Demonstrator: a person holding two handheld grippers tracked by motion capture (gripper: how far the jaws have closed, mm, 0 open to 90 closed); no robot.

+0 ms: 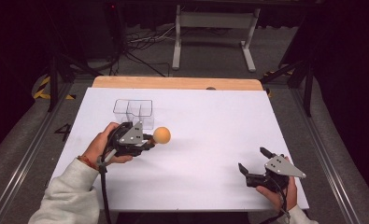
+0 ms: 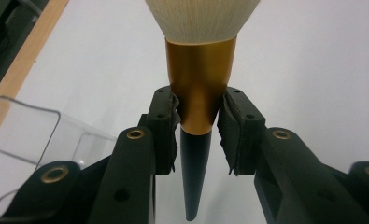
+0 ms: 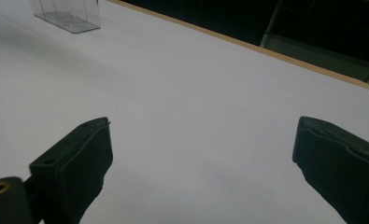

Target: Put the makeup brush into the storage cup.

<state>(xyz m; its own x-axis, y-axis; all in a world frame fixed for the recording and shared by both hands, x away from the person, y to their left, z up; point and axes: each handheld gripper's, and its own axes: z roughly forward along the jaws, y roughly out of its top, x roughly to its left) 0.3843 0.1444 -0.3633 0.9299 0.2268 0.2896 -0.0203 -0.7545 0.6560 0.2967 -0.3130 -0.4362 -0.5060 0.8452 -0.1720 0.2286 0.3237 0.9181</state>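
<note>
1. On the near-left part of the white desk [image 1: 210, 121], the left tongs [image 1: 149, 138] are clenched on a makeup brush [image 2: 200, 88]. The left gripper view shows both pads pressed against its gold ferrule, with the dark tapered handle running back between the jaws and the pale bristle head fanning out ahead.
2. In the high view the brush head looks like a rounded tan ball just past the jaw tips, held clear of the desk surface as far as I can tell.
3. A clear organiser [image 1: 134, 112] with several compartments stands just beyond the left hand [image 1: 100, 144], near the brush but apart from it. Its compartments appear empty.
4. The right tongs [image 1: 256, 164] rest near the front-right corner, well apart from the brush, jaws spread wide and gripping nothing; the right gripper view shows bare desk between them.
5. Judged from this: the pick-up looks done and the grip seems centred and firm. What probably remains is carrying the brush over the organiser, turning it handle-down, and lowering it into a compartment before letting go.
</note>
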